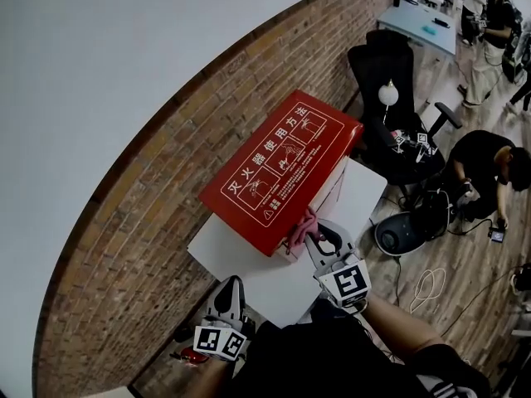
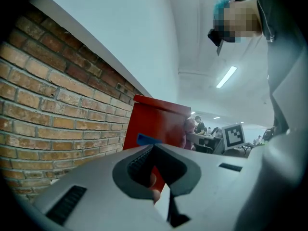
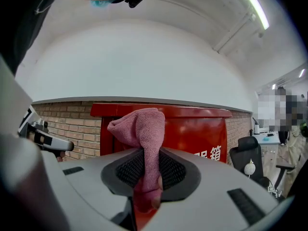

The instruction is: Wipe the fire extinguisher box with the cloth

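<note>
Head view shows the red metal fire extinguisher box [image 1: 282, 160] with white Chinese print on its lid. It stands against the brown brick wall [image 1: 141, 230] and rests on a flat white board [image 1: 249, 264].

Your right gripper [image 1: 315, 235] is at the near end of the box. Its jaws are closed firmly on the pink fluffy cloth [image 1: 303, 225]. The cloth lies against the lower near corner of the lid edge and seems to touch it. In the right gripper view the cloth [image 3: 142, 129] comes up from between the two ribbed pads and folds over to the left, and the red front of the box is directly behind it.

Your left gripper [image 1: 231, 287] is lower and nearer to you, over the near left corner of the white board and well apart from the cloth. In the left gripper view its jaws stand only a narrow gap apart and nothing is between them. A strip of the red box is visible through this gap. The same view shows the brick wall at the left side and the marker cube of your right gripper beside the box.

On the right side of the head view, a black office chair [image 1: 386, 81] stands near the far end of the box. A person in dark clothes [image 1: 485, 160] crouches on the wooden floor [image 1: 465, 264], well apart from the box.
</note>
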A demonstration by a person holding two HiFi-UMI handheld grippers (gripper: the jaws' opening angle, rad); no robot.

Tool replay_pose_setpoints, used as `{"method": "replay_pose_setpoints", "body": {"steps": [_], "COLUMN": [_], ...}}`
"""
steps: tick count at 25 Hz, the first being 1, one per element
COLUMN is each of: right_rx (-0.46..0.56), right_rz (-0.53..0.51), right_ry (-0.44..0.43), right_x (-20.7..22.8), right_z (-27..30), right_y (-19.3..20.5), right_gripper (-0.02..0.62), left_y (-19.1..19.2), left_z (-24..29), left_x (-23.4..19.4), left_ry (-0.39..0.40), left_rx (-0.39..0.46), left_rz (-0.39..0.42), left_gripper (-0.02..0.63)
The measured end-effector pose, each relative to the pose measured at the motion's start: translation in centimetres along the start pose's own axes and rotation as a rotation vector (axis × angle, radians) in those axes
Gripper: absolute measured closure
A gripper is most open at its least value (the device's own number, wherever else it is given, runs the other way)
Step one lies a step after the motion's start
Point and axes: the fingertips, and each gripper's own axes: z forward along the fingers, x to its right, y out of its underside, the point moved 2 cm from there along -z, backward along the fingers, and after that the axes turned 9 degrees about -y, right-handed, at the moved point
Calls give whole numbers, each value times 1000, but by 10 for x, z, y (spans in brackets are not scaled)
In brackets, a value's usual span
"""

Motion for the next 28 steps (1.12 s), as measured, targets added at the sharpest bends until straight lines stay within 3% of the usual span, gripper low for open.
{"method": "replay_pose_setpoints", "body": {"steps": [13, 28], "right_rx": [20, 32], "right_rz": [-21, -29], "right_ry": [-38, -4], "right_x": [24, 55], "right_z": [0, 0], "right_y": [-3, -3], "right_gripper": [506, 506], "left_y": [13, 14], "left_z": [4, 12], "left_x": [30, 37], "left_ry": [-40, -57], "left_rx": [32, 37], "left_rz": [6, 16], "left_gripper": [589, 589]}}
